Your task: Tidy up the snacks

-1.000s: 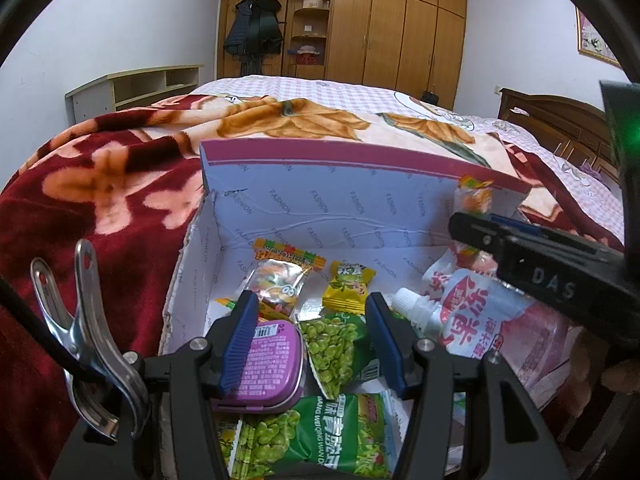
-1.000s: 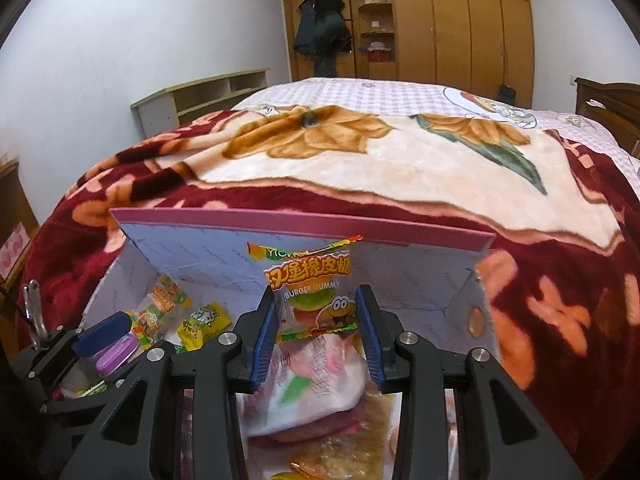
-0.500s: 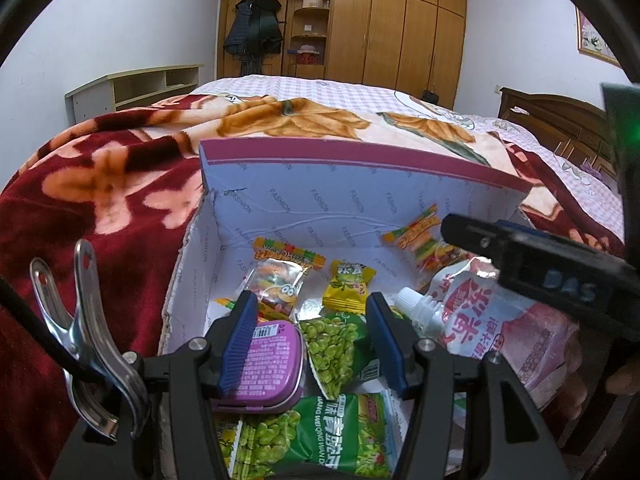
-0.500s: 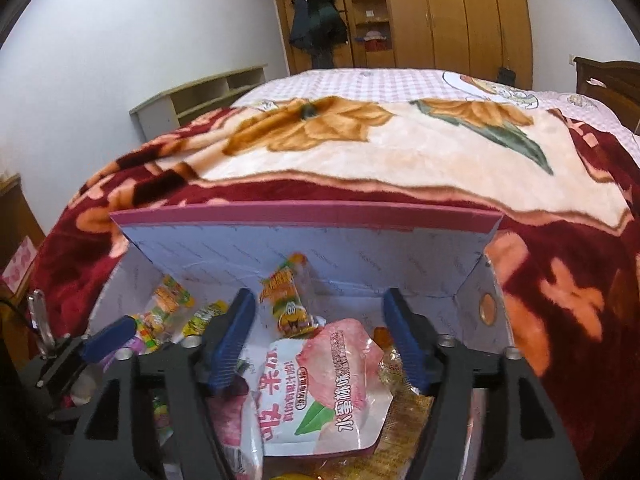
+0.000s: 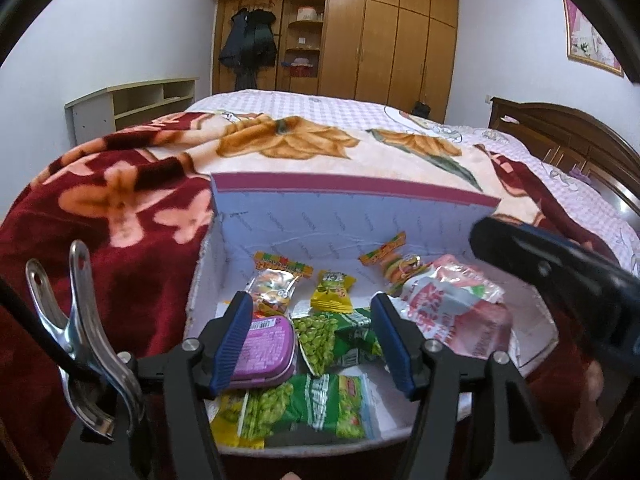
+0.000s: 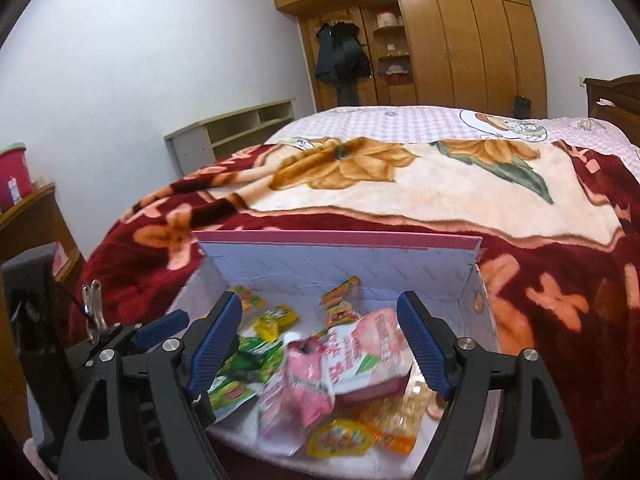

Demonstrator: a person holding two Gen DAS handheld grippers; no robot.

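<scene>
burger gummy [image 6: 340,306] dropped — box [image 5: 352,216] | floral blanket [image 6: 400,176] | wardrobe [image 5: 380,36]

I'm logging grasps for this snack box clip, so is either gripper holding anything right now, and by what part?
Nothing is held. The left gripper and the right gripper are both open above the snacks in the box.

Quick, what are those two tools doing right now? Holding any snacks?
Left tool: open, holding nothing, above the snack box.
Right tool: open, holding nothing, above the same box.
</scene>
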